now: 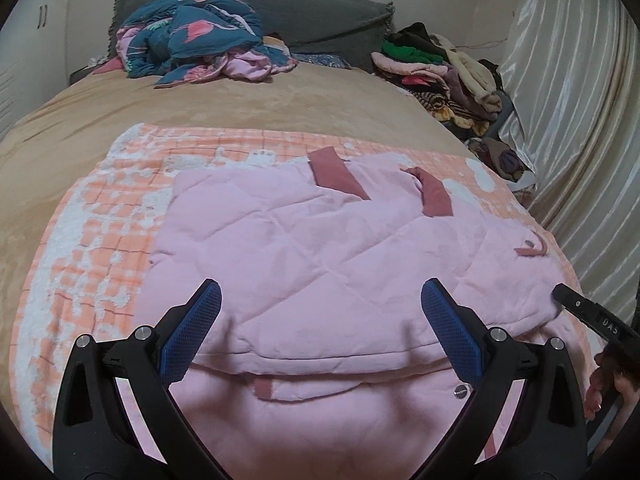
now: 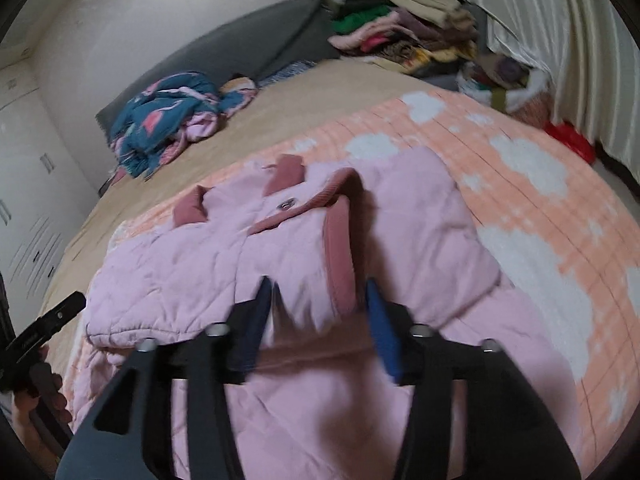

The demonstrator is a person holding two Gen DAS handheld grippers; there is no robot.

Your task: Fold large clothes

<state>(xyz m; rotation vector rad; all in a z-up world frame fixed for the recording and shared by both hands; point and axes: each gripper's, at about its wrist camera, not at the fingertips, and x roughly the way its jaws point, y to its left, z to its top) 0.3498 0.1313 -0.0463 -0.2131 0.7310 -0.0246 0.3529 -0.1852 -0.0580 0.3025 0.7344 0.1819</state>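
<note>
Pink quilted jacket (image 1: 320, 248) is lying flat on the checked blanket (image 1: 92, 240), filling the lower centre of both views; cuffs (image 1: 340, 174) pointing toward the upper frame, collar (image 2: 340, 236) lying centre frame in the right view. Left gripper (image 1: 320, 328) is hovering with fingers spread apart, holding nothing. Right gripper (image 2: 316, 320), blurred, is also gaping over the collar. Bare blanket is showing left and right of the jacket.

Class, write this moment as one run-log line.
garment: pink quilted jacket partly folded on checked blanket | left gripper: open above jacket | right gripper: open at collar
</note>
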